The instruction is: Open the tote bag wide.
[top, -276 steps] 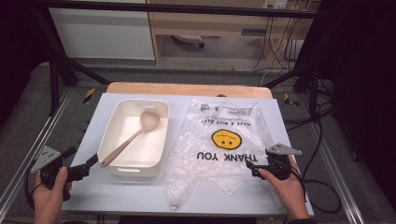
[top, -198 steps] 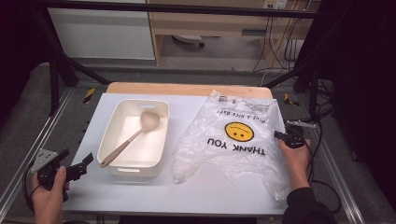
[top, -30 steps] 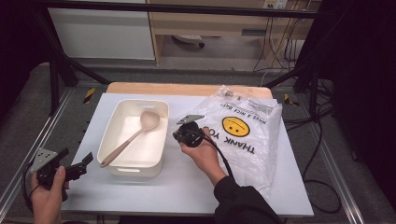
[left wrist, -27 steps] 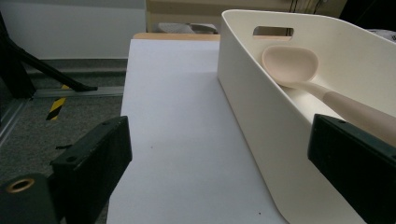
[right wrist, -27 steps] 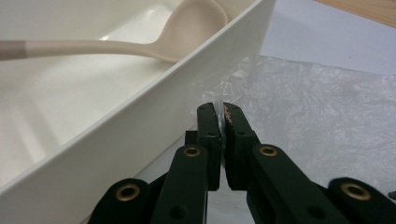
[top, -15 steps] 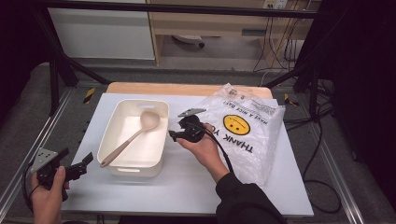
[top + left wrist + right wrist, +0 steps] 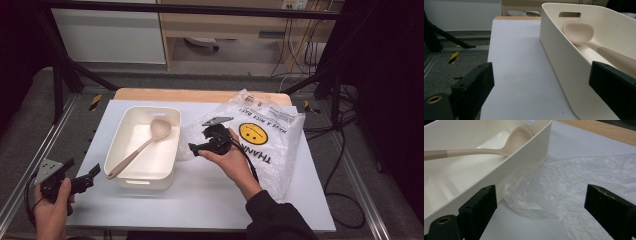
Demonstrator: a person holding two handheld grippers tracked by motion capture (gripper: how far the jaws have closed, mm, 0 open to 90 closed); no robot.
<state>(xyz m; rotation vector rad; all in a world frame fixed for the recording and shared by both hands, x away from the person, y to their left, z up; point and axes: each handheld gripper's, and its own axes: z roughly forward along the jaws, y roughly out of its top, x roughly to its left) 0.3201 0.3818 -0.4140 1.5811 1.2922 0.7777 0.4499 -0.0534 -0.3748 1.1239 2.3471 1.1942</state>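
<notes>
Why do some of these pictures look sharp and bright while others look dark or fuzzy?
High view: bright light on the pale grey table, black surroundings, soft overall. Left gripper view: the black jaws are blurred; the cream plastic tub and the beige spoon with a brown handle are sharper. Right gripper view: the crinkled clear plastic bag shows soft glare.
</notes>
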